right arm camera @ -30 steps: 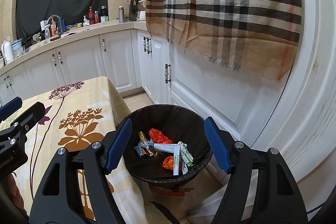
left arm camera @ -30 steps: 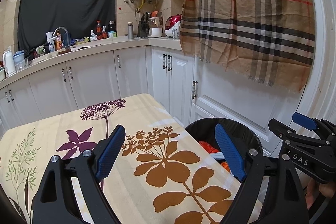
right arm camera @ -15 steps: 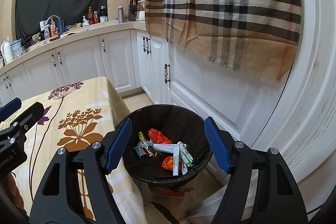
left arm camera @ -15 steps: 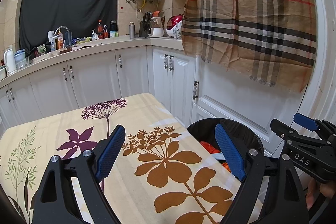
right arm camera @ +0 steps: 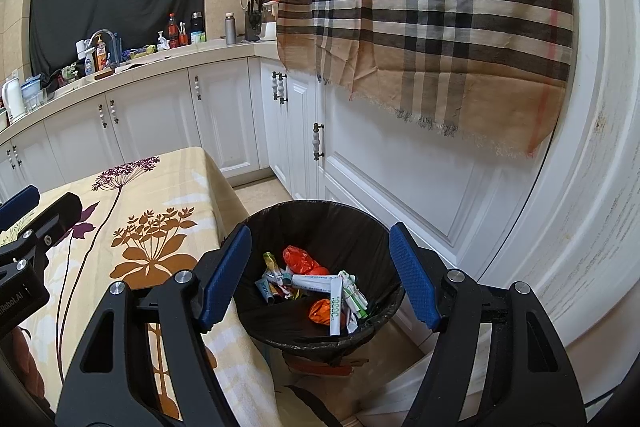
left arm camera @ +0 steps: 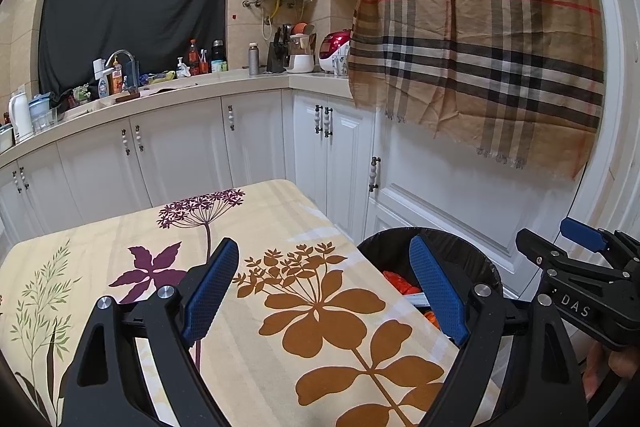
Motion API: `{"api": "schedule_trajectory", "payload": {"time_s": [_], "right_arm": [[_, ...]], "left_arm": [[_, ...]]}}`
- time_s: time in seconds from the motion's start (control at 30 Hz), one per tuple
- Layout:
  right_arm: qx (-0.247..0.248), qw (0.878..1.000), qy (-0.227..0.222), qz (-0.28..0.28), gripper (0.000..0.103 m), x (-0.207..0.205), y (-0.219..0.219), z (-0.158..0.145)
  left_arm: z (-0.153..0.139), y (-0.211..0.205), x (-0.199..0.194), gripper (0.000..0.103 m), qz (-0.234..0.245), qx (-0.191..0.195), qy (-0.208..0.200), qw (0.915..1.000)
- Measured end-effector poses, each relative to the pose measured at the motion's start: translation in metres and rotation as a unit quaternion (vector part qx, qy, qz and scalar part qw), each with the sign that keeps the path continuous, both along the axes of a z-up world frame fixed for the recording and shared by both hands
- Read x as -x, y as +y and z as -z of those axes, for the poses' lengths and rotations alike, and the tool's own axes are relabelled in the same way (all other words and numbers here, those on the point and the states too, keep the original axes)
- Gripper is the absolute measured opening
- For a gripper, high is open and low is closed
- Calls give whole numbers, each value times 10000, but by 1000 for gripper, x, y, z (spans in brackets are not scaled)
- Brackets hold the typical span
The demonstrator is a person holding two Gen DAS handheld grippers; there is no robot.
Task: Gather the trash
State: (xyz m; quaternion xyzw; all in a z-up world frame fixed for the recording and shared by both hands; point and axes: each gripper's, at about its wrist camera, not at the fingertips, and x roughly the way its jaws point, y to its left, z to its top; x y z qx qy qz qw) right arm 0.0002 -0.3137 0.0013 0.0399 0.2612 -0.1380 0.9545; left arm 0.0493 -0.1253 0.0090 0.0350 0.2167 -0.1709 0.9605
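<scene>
Across the floral tablecloth (left arm camera: 304, 227), cream with purple and brown flower prints, nothing had shifted between the earlier frames and this one: the cloth showed no scrap or wrapper in either view, a second ago or at this moment. Over it hung the left gripper (left arm camera: 324, 291), a black clamp with blue ribbed pads, its jaws spread wide with only the cloth and the table's edge visible between them; it held nothing and had not budged. To its right, just beside the table's corner, stood the round bin lined with a black plastic bag (right arm camera: 320, 215). Inside lay the collected trash (right arm camera: 316, 287): crumpled orange wrappers, white tubes with green print and a few small sachets, heaped at the bottom and lying exactly as they had lain a second before. Above the bin's mouth hovered the right gripper (right arm camera: 320, 275), of the same black and blue build, its jaws parted somewhat less than the left's and likewise empty. Farther right hung a tan plaid scarf (right arm camera: 432, 11) over the white cabinet door (right arm camera: 400, 187), unmoved.

With both hands idle and empty, the litter in the bag and none showing on the cloth, the collecting looked finished, or at a pause before another piece out of view.
</scene>
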Motion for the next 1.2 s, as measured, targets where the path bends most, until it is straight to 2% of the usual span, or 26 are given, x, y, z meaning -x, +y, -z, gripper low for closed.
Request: {"api": "schedule_trajectory", "payload": {"time_s": [1.07, 1.2], "right_arm": [[14, 10000, -23, -15, 70, 0, 4, -3], [27, 10000, -15, -21, 70, 0, 6, -3]], "left_arm": [[-3, 1, 2, 85, -163, -14, -41, 9999], [-1, -1, -2, 87, -23, 16, 87, 10000]]}}
